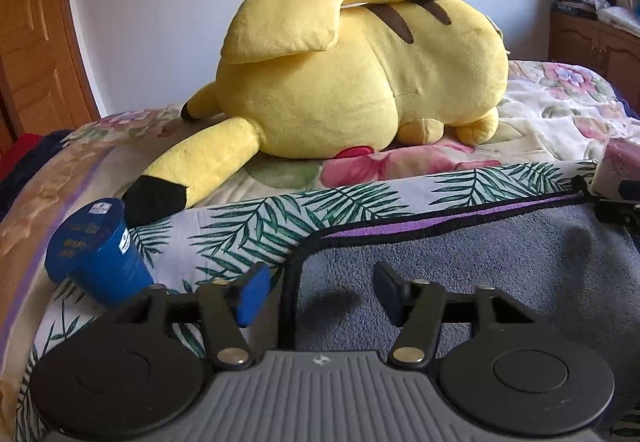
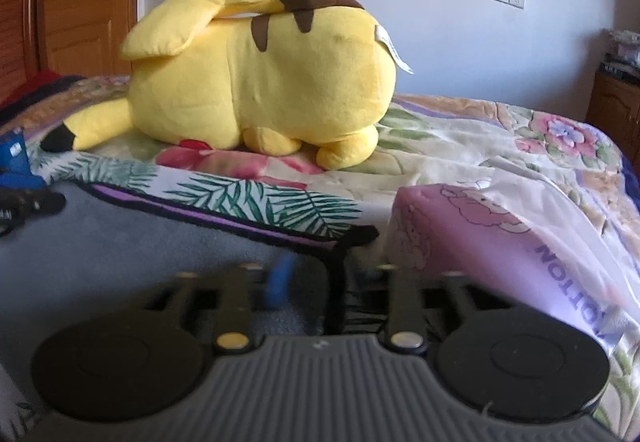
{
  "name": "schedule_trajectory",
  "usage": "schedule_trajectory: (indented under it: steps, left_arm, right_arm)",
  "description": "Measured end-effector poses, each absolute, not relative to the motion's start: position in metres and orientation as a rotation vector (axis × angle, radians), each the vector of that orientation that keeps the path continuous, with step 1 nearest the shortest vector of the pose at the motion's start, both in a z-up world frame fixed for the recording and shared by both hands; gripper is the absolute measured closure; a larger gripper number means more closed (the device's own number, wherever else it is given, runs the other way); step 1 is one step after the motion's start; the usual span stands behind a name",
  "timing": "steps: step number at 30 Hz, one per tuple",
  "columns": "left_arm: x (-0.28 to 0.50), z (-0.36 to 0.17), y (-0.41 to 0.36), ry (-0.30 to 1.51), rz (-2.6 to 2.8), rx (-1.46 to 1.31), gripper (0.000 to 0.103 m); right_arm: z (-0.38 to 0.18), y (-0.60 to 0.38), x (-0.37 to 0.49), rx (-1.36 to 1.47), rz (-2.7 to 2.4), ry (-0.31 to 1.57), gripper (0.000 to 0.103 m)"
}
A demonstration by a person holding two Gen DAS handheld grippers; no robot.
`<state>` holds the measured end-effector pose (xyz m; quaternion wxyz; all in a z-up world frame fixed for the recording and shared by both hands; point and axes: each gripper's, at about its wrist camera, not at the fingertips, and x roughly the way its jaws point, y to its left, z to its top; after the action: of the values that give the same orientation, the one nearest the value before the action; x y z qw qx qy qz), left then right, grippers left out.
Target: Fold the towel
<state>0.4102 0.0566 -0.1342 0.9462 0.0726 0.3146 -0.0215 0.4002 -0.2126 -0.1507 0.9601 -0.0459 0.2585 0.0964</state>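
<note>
Blue cup [image 1: 98, 250] lies tipped on its side at far left on the palm-leaf cloth [image 1: 248, 226], just beside the left gripper's outer finger; not part of the fold but near enough to get bumped.

Left gripper [image 1: 318, 292] is released, jaws wide apart, blue pads [image 1: 254, 296] showing; the black-trimmed left edge of the grey towel [image 1: 460, 274] runs up between the 2 fingers, nothing pinched yet.

Towel lies flat on the leaf cloth on the bed, purple stripe and black border along its far edge; no fold visible, so judged to be step 1: getting hold of the 2 near corners.

Yellow plush toy [image 1: 352, 74] sits well behind the towel on the floral bedspread [image 1: 560, 110], clear of the work.

Right gripper [image 2: 320, 282] is at the towel's right edge, black trim passing between its fingers; view is motion-blurred, 1 blue pad [image 2: 280, 282] visible, other pad lost in blur; cannot tell if it is clenched on the trim or still apart.

Pink tissue pack [image 2: 500, 242] lies just beside the right gripper, touching or nearly touching the towel corner [image 2: 360, 234]; could snag when the corner lifts.

Next move, as a guess: close both grippers on the near edge trim, lift, carry it forward to meet the striped far edge; needs both sides raised evenly and kept off the cup and the pack.
</note>
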Motion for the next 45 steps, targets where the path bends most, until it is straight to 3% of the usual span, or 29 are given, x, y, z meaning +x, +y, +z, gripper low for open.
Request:
schedule_trajectory:
  steps: [6,10,13,26,35,45]
  left_arm:
    - [0.393,-0.124,0.055,0.634,-0.05,0.125,0.021]
    - [0.375,-0.109,0.05,0.623,-0.065,0.122,0.018]
    - [0.359,-0.095,0.047,0.611,-0.071,0.114,0.01]
    - [0.286,-0.03,0.035,0.593,-0.093,0.131,0.008]
    - [0.233,0.012,0.026,0.563,-0.122,0.159,0.005]
    - [0.179,0.042,0.021,0.53,-0.119,0.175,0.0]
  right_arm:
    - [-0.14,-0.216,0.388,-0.065,0.21,0.529,0.04]
    - [-0.129,-0.217,0.37,-0.045,0.22,0.537,0.039]
    - [-0.118,-0.217,0.354,-0.034,0.223,0.537,0.038]
    - [-0.058,-0.218,0.278,-0.015,0.219,0.508,0.025]
    - [-0.026,-0.219,0.23,0.01,0.199,0.481,0.0]
    - [-0.001,-0.222,0.189,0.029,0.188,0.452,0.0]
